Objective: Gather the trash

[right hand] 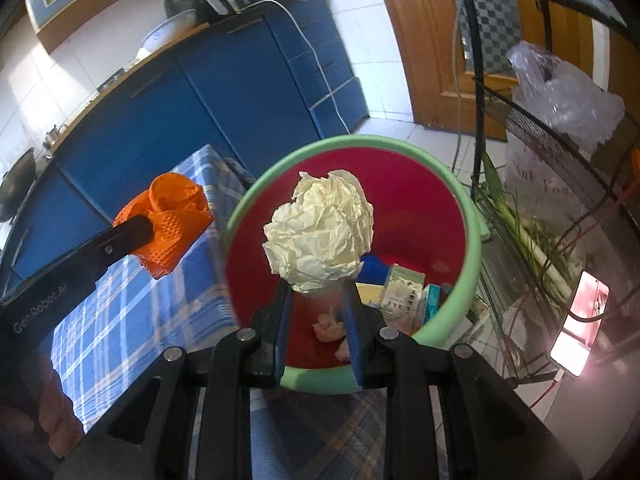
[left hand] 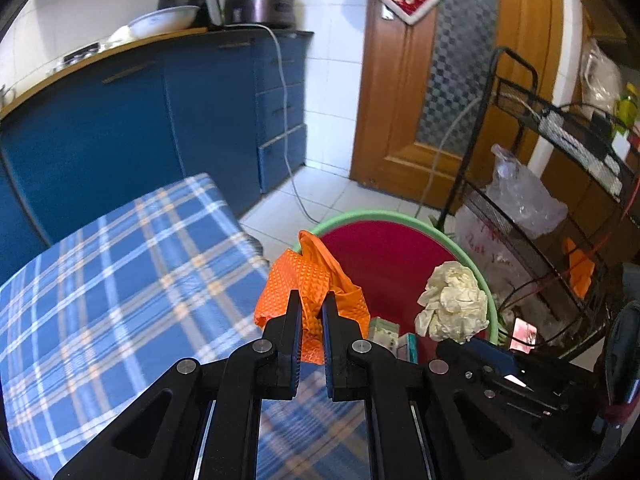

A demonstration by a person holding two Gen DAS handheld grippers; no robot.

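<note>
My left gripper [left hand: 311, 300] is shut on an orange textured glove [left hand: 310, 280] and holds it over the near left rim of the bin; the glove also shows in the right wrist view [right hand: 168, 216]. The bin [left hand: 384, 216] has a green rim and a red inside; in the right wrist view [right hand: 468, 216] it holds small boxes [right hand: 400, 292] and scraps. My right gripper [right hand: 316, 286] is shut on a crumpled cream paper ball [right hand: 320, 228] and holds it above the bin's opening. The ball also shows in the left wrist view [left hand: 454, 302].
A table with a blue plaid cloth [left hand: 120, 280] stands left of the bin. Blue kitchen cabinets [left hand: 160, 128] are behind. A black wire rack [left hand: 560, 200] with plastic bags stands right of the bin. A wooden door [left hand: 420, 100] is at the back.
</note>
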